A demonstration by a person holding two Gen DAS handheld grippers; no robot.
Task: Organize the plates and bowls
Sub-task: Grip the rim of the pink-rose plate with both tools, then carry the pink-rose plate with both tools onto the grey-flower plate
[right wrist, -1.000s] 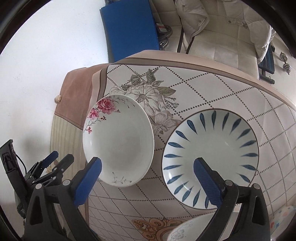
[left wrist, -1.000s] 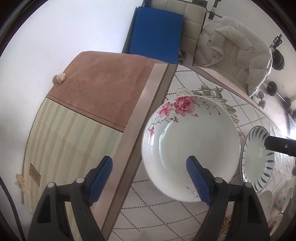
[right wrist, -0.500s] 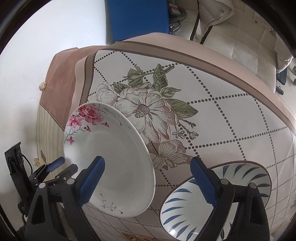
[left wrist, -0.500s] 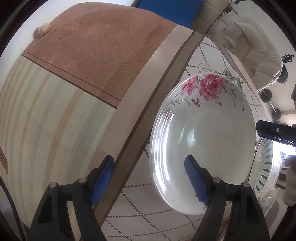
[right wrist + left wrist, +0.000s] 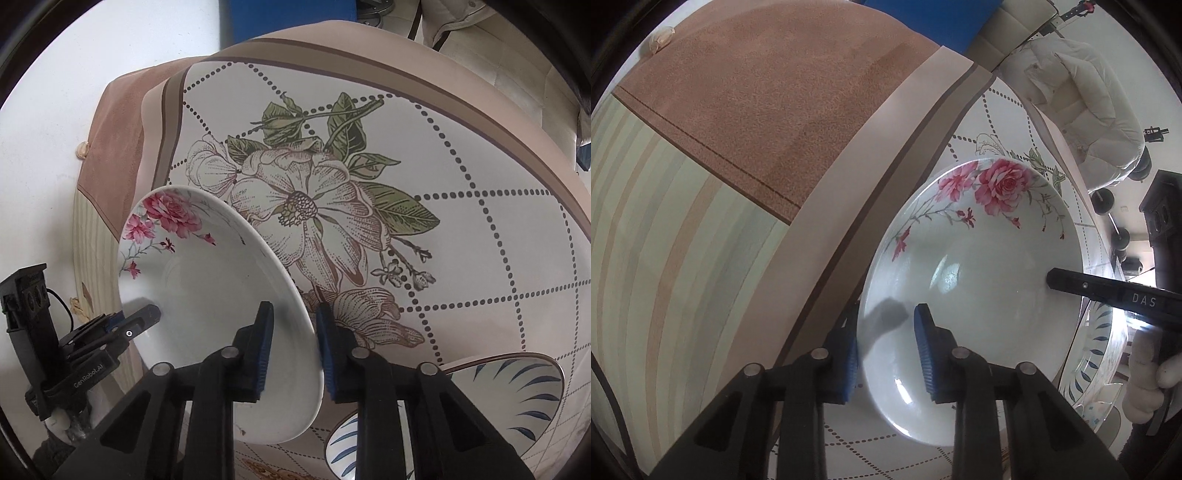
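Now I have both grippers, left (image 5: 886,347) and right (image 5: 293,347), just closed onto opposite rims of the rose plate (image 5: 979,280), pinching it between my hands.

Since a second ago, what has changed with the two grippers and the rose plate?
Both grippers came down onto the rose plate and their jaws have just been closing. The left gripper now pinches its near-left rim; the right gripper pinches the opposite rim, one finger inside, one outside. Before, both stood wide open above it. The blue-striped bowl and the tablecloth stayed as they were.
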